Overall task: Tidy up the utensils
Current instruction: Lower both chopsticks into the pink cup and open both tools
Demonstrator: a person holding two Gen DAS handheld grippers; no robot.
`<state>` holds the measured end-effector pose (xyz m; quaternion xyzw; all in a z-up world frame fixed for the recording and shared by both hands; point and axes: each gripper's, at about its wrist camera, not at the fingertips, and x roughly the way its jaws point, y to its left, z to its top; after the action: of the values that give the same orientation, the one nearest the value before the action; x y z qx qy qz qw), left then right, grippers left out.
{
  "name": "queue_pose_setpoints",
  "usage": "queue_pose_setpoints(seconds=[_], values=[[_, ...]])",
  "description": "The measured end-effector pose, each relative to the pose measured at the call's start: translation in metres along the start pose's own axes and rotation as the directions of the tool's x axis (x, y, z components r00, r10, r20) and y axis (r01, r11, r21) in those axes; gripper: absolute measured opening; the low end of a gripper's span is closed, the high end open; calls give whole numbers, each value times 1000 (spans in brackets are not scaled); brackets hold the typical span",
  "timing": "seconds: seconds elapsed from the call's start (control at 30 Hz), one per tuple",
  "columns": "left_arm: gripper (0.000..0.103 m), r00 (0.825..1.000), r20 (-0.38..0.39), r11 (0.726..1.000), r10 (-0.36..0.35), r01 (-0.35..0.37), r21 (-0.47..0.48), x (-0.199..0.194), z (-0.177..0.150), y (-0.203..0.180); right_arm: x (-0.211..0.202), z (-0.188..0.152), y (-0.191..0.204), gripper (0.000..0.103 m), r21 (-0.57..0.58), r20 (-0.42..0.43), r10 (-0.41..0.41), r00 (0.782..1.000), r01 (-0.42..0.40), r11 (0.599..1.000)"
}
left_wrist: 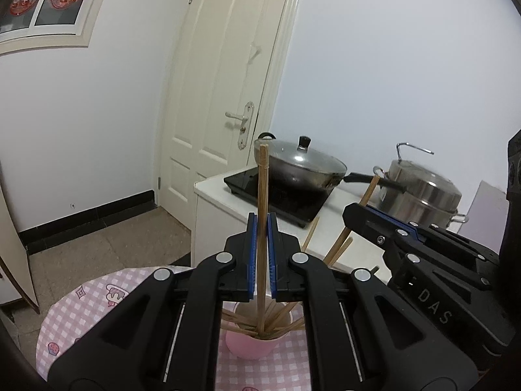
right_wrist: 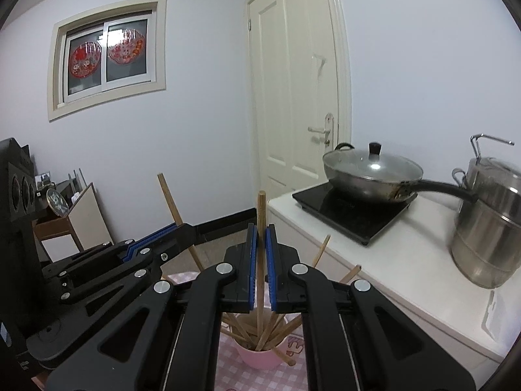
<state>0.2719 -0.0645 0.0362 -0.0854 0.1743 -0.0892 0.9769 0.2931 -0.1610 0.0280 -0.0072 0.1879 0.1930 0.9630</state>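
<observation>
Both grippers are clamped on wooden chopsticks above a pink cup (left_wrist: 252, 347). Left gripper (left_wrist: 262, 228) pinches one upright chopstick (left_wrist: 263, 189) whose lower end dips into the cup. Right gripper (right_wrist: 260, 238) grips another chopstick (right_wrist: 261, 215) the same way. More chopsticks (right_wrist: 260, 332) lean inside the cup, which stands on a pink checked surface (left_wrist: 81, 306). Behind, a lidded wok (right_wrist: 371, 169) sits on a cooktop.

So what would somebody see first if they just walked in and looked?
Probably the two black grippers up front, left and right, each pinching one wooden chopstick upright over a pink cup stuffed with more sticks. The cup stands on a pink checked table. Behind, a lidded wok sits on a black cooktop beside a steel pot.
</observation>
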Motion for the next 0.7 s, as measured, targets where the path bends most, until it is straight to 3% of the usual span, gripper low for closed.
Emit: queue_pose_setpoints(seconds=[0.3, 0.7], values=[[7, 998, -65, 999, -15, 17, 29, 11, -20, -1, 9, -16, -4, 5, 24, -61, 22, 998, -21, 999], [7, 985, -174, 997, 17, -4, 75, 29, -46, 3, 9, -16, 8, 5, -37, -89, 11, 996, -14, 999]])
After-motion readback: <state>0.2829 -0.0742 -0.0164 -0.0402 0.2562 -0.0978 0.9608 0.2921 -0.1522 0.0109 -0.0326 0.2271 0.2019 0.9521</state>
